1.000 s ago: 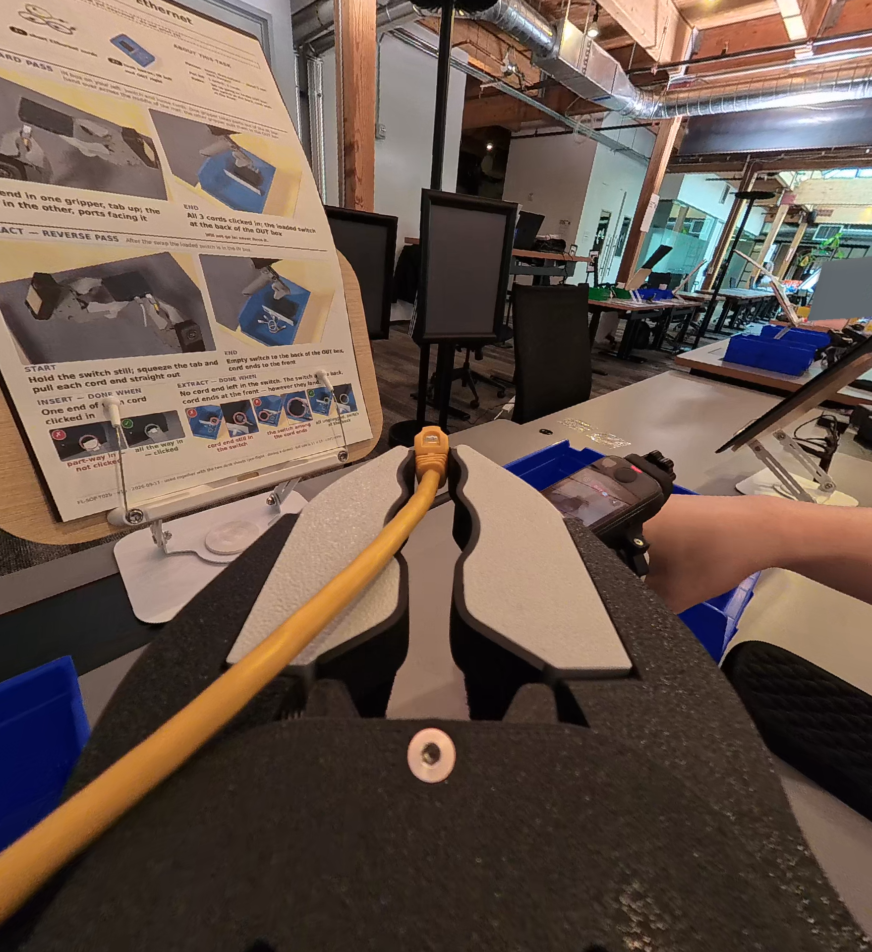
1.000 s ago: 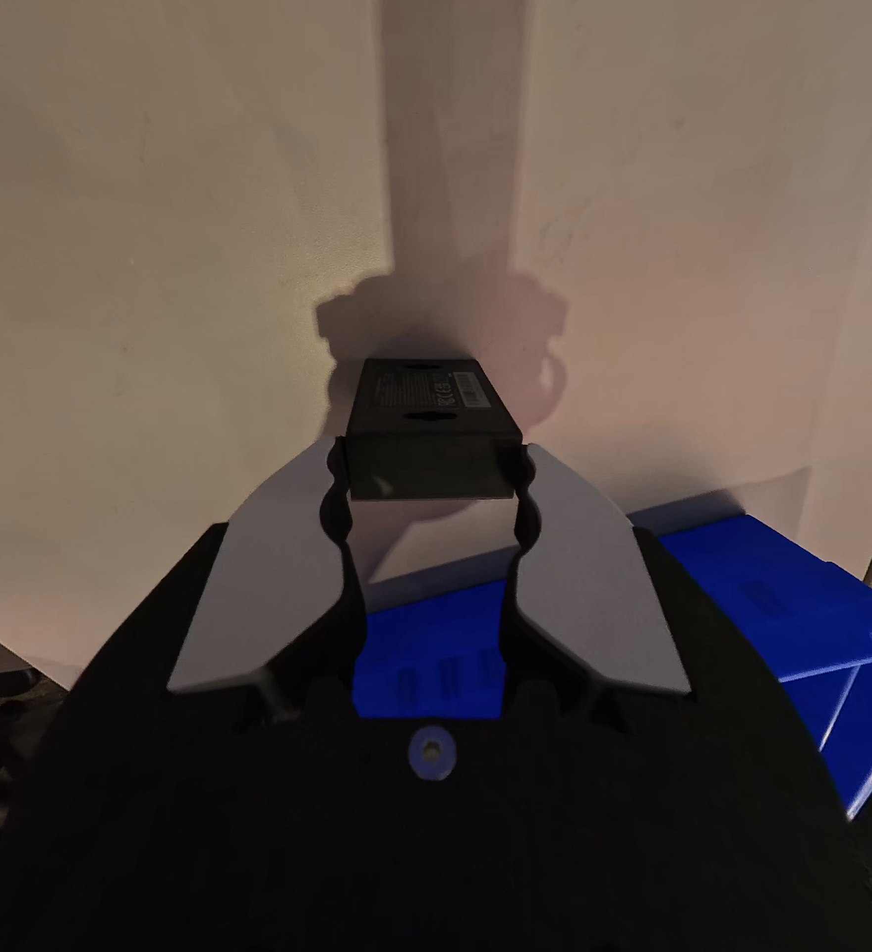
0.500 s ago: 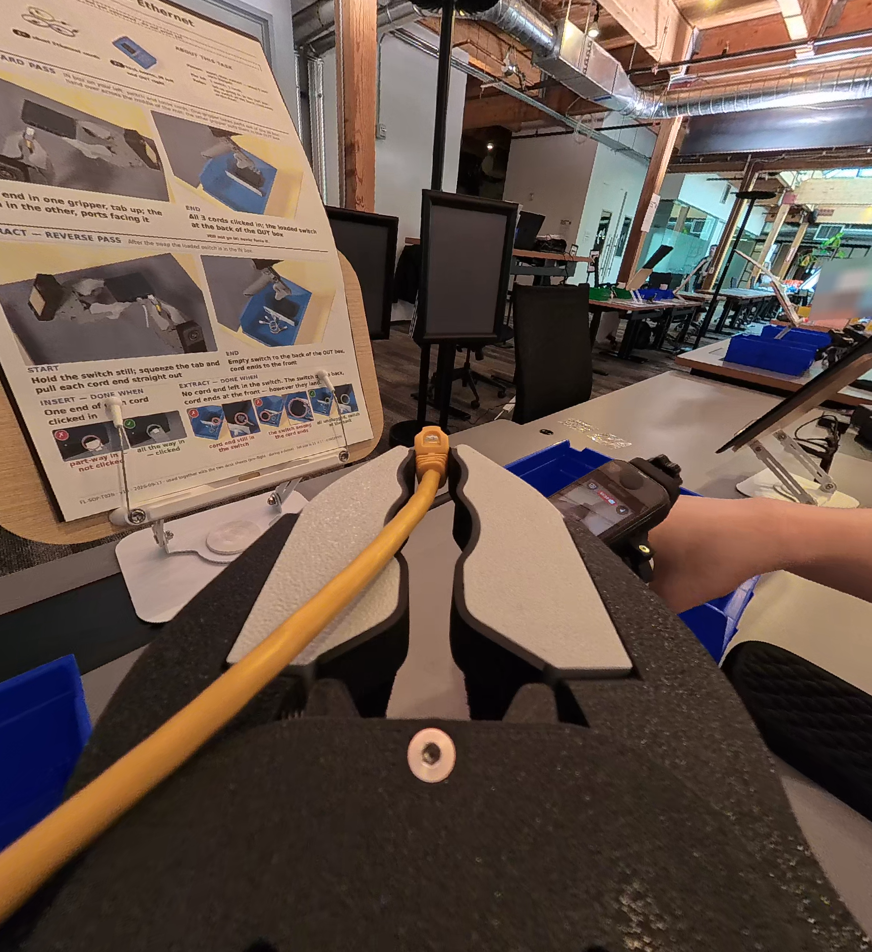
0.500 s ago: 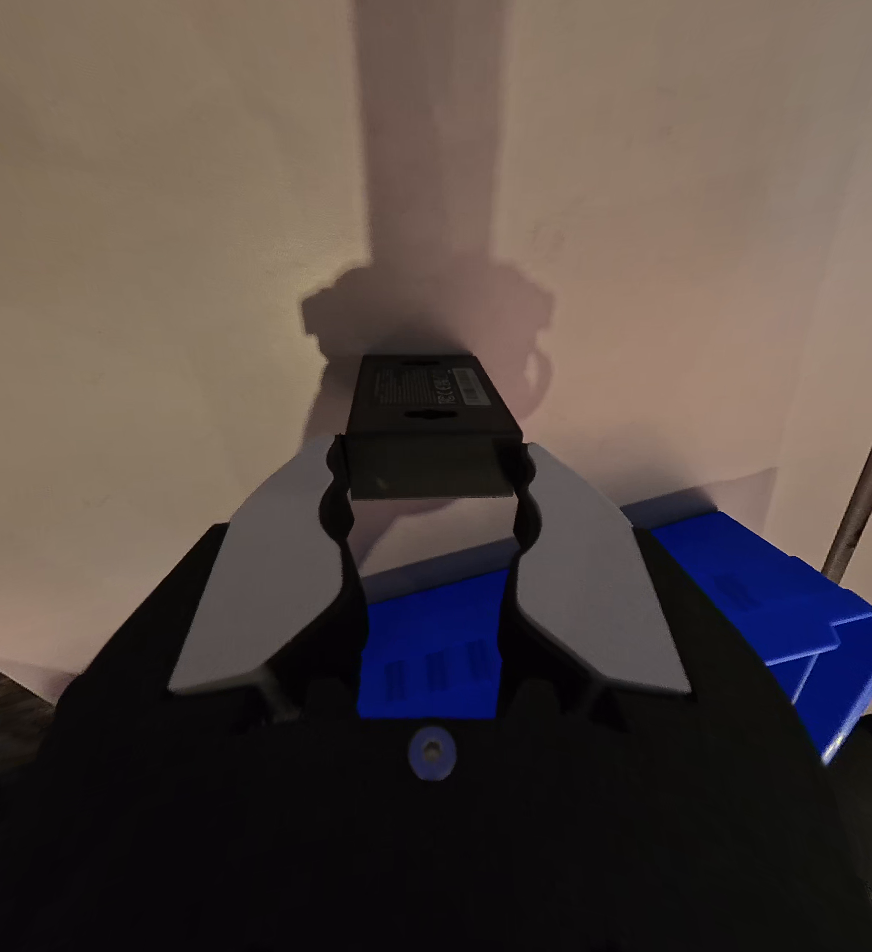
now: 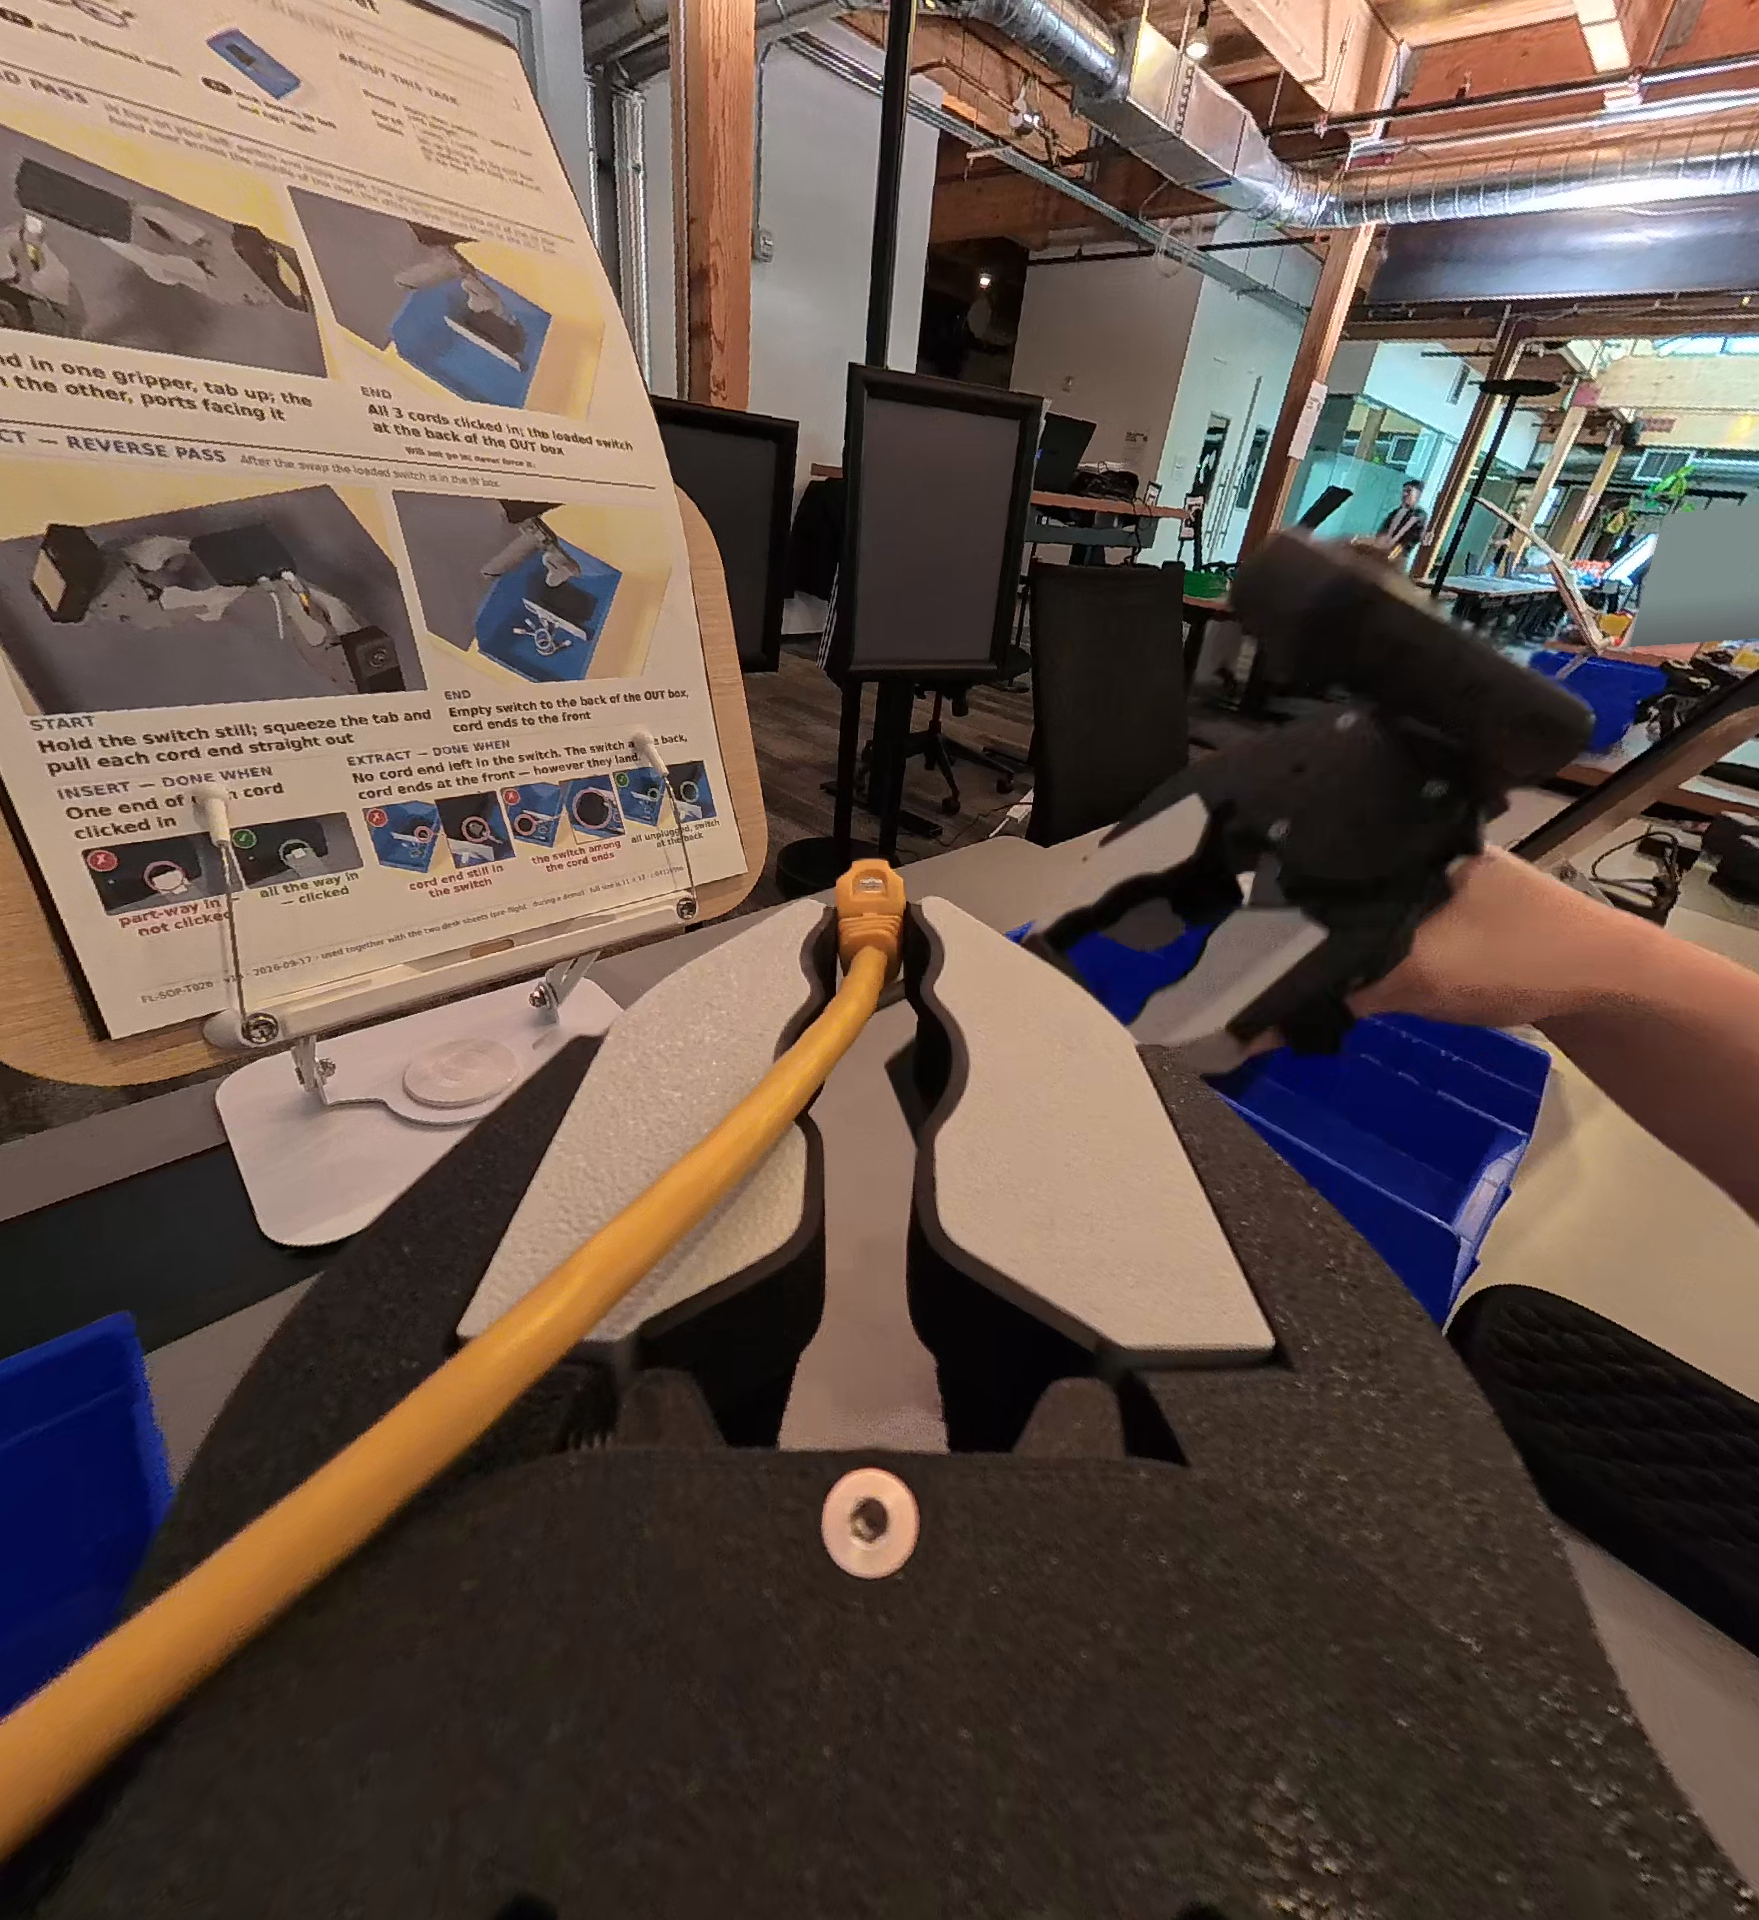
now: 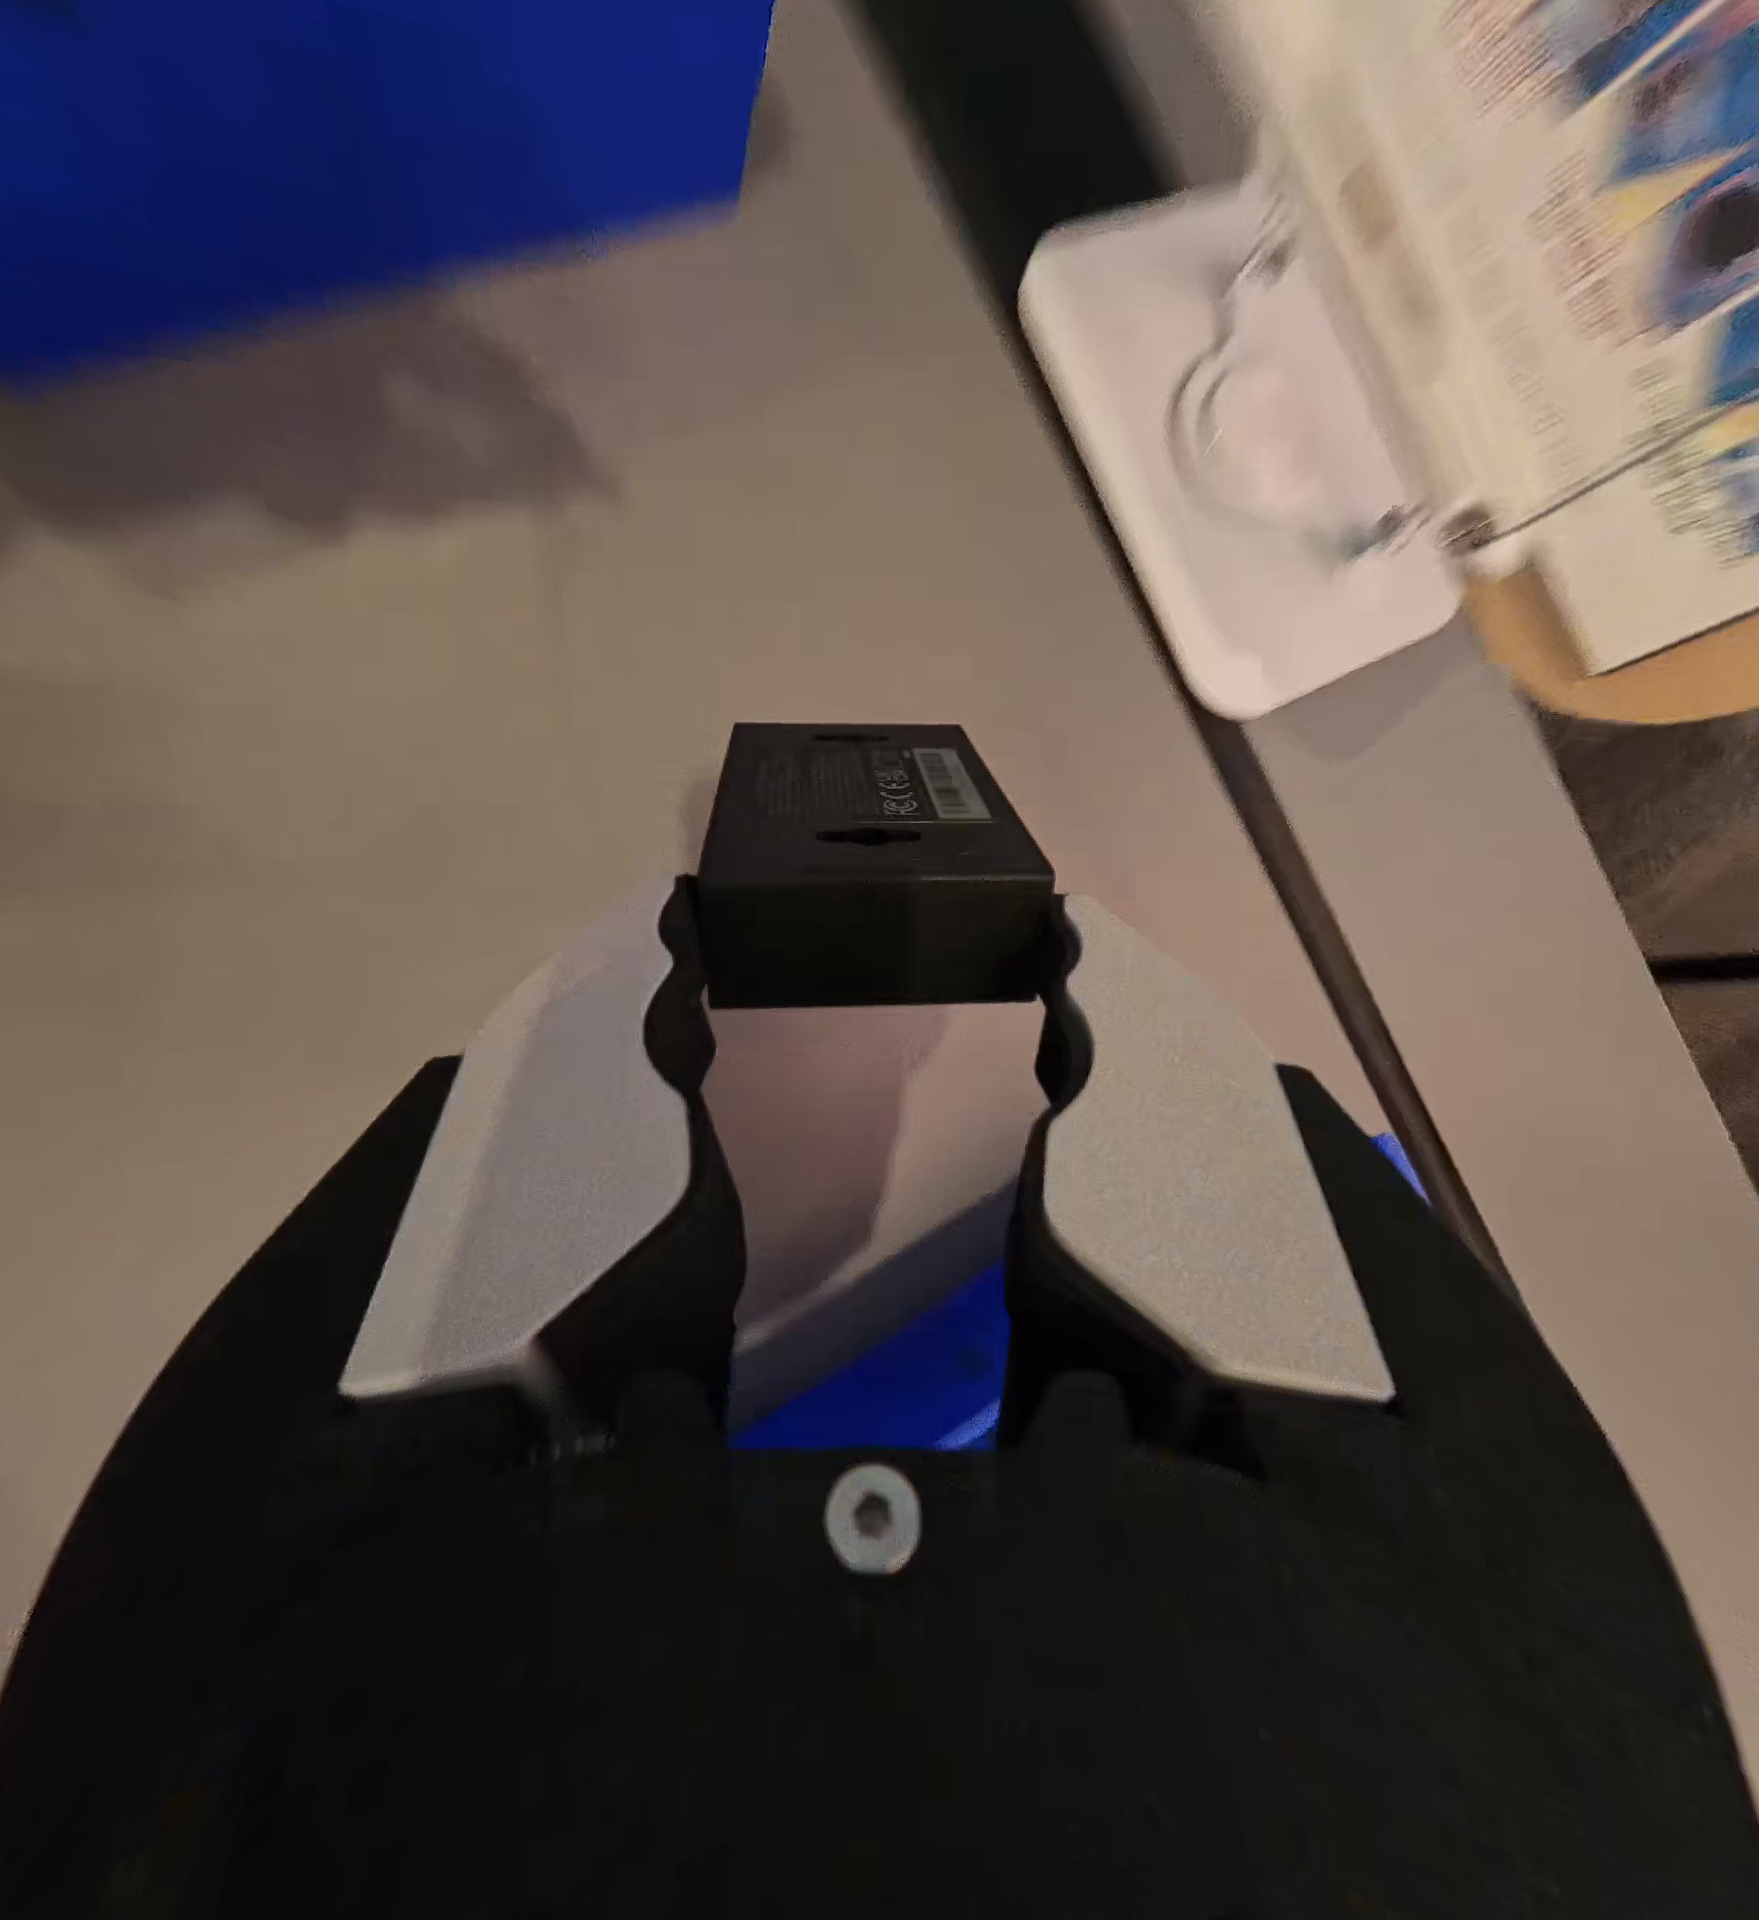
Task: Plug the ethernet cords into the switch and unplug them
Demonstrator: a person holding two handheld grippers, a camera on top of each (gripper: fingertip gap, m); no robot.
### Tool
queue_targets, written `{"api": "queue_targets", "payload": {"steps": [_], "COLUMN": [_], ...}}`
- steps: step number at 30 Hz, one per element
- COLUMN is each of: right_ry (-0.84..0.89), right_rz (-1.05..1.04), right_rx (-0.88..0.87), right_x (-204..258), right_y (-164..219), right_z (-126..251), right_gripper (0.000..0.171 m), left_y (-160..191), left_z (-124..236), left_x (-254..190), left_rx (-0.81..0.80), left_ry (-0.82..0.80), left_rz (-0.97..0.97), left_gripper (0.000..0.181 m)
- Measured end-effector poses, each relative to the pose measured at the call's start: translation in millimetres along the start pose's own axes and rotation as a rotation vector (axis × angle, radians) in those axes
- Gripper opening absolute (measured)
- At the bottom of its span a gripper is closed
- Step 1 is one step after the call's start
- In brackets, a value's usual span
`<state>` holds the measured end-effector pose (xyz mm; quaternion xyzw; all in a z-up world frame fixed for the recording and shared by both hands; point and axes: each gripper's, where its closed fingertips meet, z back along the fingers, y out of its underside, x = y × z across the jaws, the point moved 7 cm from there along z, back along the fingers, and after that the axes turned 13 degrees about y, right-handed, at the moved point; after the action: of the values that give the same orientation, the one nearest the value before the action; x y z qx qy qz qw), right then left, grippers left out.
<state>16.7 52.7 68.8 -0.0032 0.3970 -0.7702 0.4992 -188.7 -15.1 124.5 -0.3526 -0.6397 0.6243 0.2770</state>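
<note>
Yellow ethernet cord (image 5: 646, 1195), black switch (image 6: 870, 831), blue bins (image 5: 1394, 1132), grey-and-black gripper fingers (image 5: 1072, 1132), beige table (image 6: 335, 831), white stand base (image 5: 387, 1112).

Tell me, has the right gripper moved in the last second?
Yes. In the left wrist view the right gripper has risen clear of the blue bin and swung left, toward the yellow cord's plug.

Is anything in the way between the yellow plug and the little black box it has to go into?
Nothing visible blocks it. The left gripper pinches the yellow plug; the right gripper holds the black switch above the table. Only open air shows between the two grippers. The switch's ports are not visible.
</note>
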Motion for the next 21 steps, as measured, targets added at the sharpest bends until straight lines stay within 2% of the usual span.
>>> {"api": "queue_targets", "payload": {"steps": [5, 8, 13, 21], "right_ry": [-0.018, -0.098, -0.144, -0.027], "right_rz": [-0.353, -0.530, -0.637, -0.552], "right_rx": [-0.398, -0.536, -0.612, -0.633], "right_x": [-30, -37, -32, -19], "right_y": [3, 14, 22, 11], "right_z": [30, 31, 19, 16], "right_gripper": [0.060, 0.060, 0.060, 0.060], "left_y": [11, 22, 43, 58], "left_z": [-13, -26, -50, -62], "left_x": [-2, -7, -13, -13], "left_rx": [0.045, 0.065, 0.067, 0.054], "left_ry": [0.018, 0.070, 0.138, 0.021], "left_rz": [0.025, 0.080, 0.187, 0.126], "left_gripper": [0.012, 0.012, 0.012, 0.012]}}
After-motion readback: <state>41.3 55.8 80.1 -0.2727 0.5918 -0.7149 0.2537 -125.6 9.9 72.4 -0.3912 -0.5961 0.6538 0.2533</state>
